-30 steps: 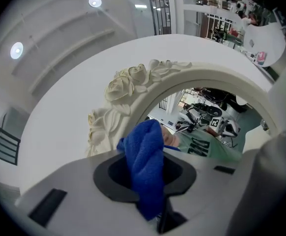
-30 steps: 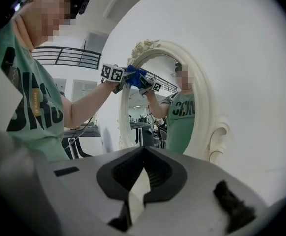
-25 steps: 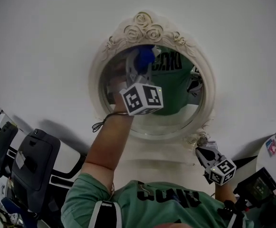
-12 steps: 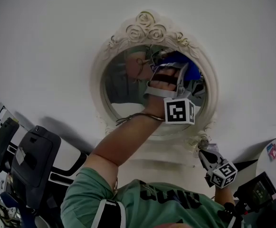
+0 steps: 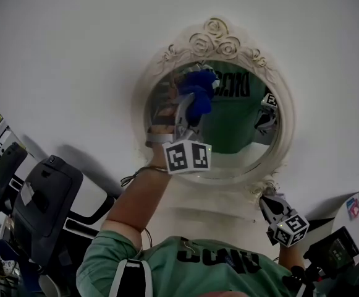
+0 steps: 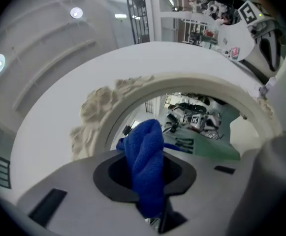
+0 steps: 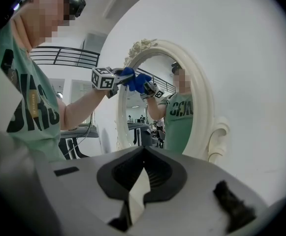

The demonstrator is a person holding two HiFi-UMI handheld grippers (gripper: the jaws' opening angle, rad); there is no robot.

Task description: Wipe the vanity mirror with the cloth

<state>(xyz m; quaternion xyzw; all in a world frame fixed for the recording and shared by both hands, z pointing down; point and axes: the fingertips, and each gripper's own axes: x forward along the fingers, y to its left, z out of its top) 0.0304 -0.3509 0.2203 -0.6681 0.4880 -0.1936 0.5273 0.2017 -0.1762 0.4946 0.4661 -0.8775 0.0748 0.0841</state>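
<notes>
An oval vanity mirror in a cream frame [image 5: 216, 33] with carved roses hangs on the white wall. My left gripper [image 5: 190, 107] is shut on a blue cloth [image 5: 199, 94] and holds it against the upper left of the glass [image 5: 244, 125]. In the left gripper view the cloth [image 6: 145, 166] bulges out from between the jaws, just below the carved frame [image 6: 103, 107]. My right gripper [image 5: 266, 200] hangs low at the mirror's lower right, jaws shut, off the frame. The right gripper view shows the mirror frame [image 7: 202, 92] edge-on, with the cloth [image 7: 135, 81] pressed to it.
A black padded chair or machine [image 5: 43, 209] stands at the lower left beside white furniture. A dark device [image 5: 337, 246] sits at the lower right. The frame's scrolled foot [image 5: 262, 184] lies just above my right gripper. The person's green shirt is reflected in the glass.
My left gripper swept the cloth from the upper middle of the glass to the right side, then back to the upper left. The right gripper stayed put.
</notes>
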